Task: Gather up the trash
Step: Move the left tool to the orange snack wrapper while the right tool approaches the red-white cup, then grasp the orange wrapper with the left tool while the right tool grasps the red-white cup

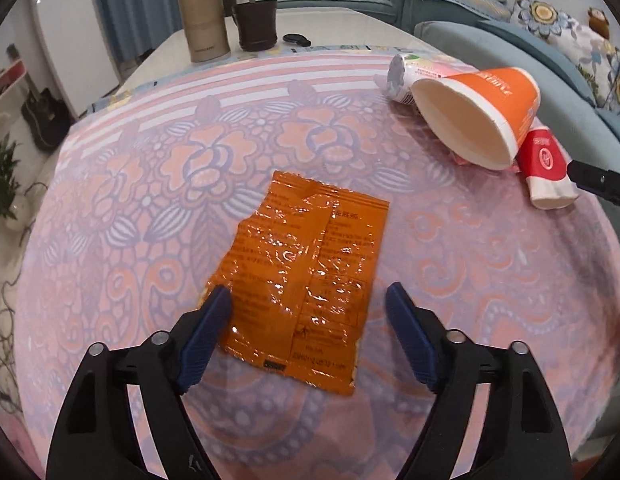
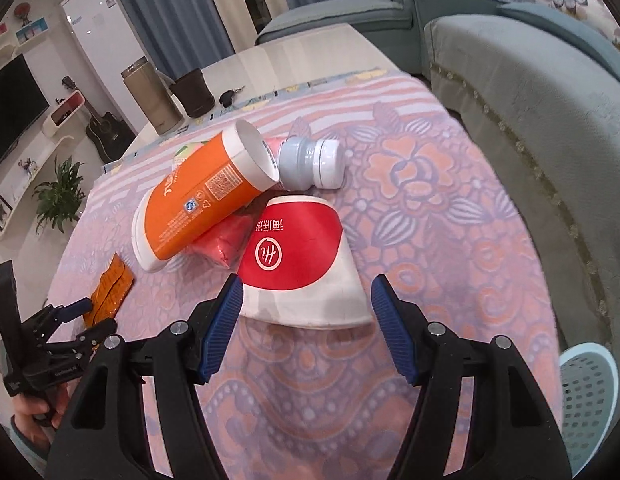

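The left gripper (image 1: 308, 294) is held spread wide over an orange wrapper (image 1: 302, 280), which lies flat on the flowered tablecloth (image 1: 150, 184); the left finger's tip overlaps the wrapper's near corner and nothing is pinched. Small black print covers the wrapper, too fine to be read.

The right gripper (image 2: 306, 286) is likewise spread, its fingers flanking a flattened red-and-white paper cup (image 2: 302, 264) without closing on it. A white circled "Hi" logo and white Chinese characters are shown on the cup's red band. Just behind it an orange paper cup (image 2: 198, 204) lies tipped on its side, marked with a barcode-like block and a blue round symbol, and leans on a grey-capped bottle (image 2: 310, 162). A light blue perforated basket (image 2: 585, 396) is seen at the right edge.
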